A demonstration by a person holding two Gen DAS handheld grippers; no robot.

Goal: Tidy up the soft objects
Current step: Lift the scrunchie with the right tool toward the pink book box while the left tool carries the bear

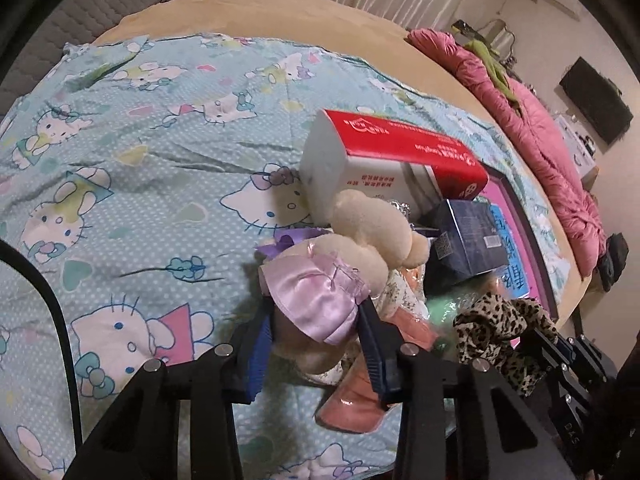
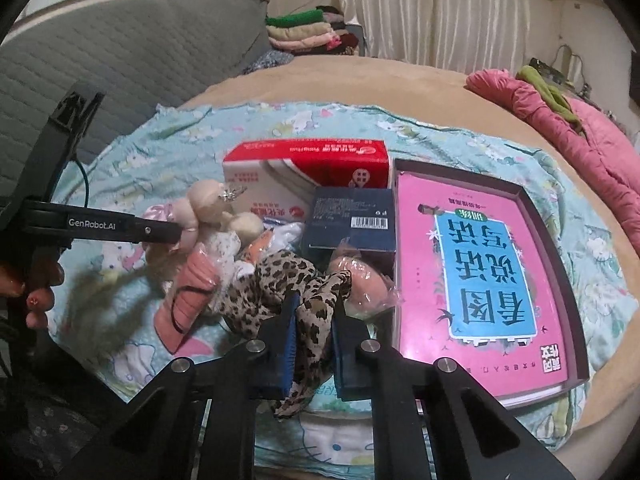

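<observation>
Plush doll legs hidden behind left hand-held gripper pads.

Right gripper was clamped on the leopard scarf, blue pads pinching the cloth, a tail hanging below. Off to the left, the left gripper had hold of the doll, a hand behind it. A pink pouch lay under the doll. Behind them sat a red box and a navy box. Beside those, to the right, a pink book lay in its tray on the quilt.
</observation>
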